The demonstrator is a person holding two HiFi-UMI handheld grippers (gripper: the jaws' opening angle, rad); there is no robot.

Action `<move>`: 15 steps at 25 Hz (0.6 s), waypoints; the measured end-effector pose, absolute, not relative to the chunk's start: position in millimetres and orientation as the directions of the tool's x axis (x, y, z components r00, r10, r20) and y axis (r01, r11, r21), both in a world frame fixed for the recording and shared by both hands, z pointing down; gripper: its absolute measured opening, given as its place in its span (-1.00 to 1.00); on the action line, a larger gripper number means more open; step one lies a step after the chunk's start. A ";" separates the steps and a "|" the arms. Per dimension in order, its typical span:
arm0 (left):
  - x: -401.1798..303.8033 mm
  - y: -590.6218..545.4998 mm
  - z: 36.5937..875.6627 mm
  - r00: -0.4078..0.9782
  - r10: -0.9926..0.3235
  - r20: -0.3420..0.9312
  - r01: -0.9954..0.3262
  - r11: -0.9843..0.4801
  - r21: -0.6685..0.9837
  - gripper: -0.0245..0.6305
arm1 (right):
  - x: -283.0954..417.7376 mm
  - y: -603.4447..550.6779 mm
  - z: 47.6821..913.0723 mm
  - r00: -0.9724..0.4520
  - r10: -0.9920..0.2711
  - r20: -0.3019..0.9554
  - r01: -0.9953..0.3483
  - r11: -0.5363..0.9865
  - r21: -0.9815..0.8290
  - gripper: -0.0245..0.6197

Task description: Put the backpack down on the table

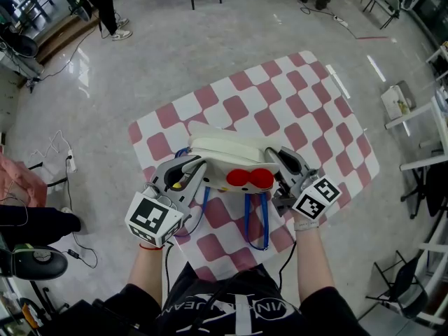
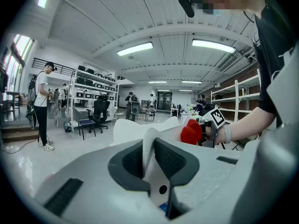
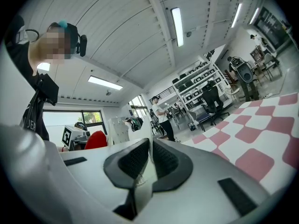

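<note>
Backpack (image 1: 231, 152), pinched by left gripper (image 1: 199, 166) and right gripper (image 1: 275, 157) (their views confirm), perhaps touches table (image 1: 280, 103)

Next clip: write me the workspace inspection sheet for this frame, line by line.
Surface: table under a pink-and-white checked cloth.
Job's things: white backpack with red bow; blue straps trail toward the person. Resting or lifted, cannot tell.
Clutter: nothing seen on the cloth.
Grippers: left tongs shut on a white backpack flap; right tongs likewise, on the opposite side.
Cables: loose leads and power strip on the floor at left.
Surroundings: workshop floor, bystander, white rack at right.
</note>
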State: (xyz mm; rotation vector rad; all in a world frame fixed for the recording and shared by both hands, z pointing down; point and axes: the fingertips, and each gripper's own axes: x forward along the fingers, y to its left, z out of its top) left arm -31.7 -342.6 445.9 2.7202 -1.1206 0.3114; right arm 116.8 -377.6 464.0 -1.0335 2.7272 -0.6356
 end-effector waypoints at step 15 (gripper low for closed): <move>-34.3 -328.4 450.9 0.702 -0.659 0.272 -0.702 -0.705 0.104 -0.78 | 114.2 -364.3 462.5 -0.756 -0.654 0.006 -0.592 0.680 -0.432 -0.84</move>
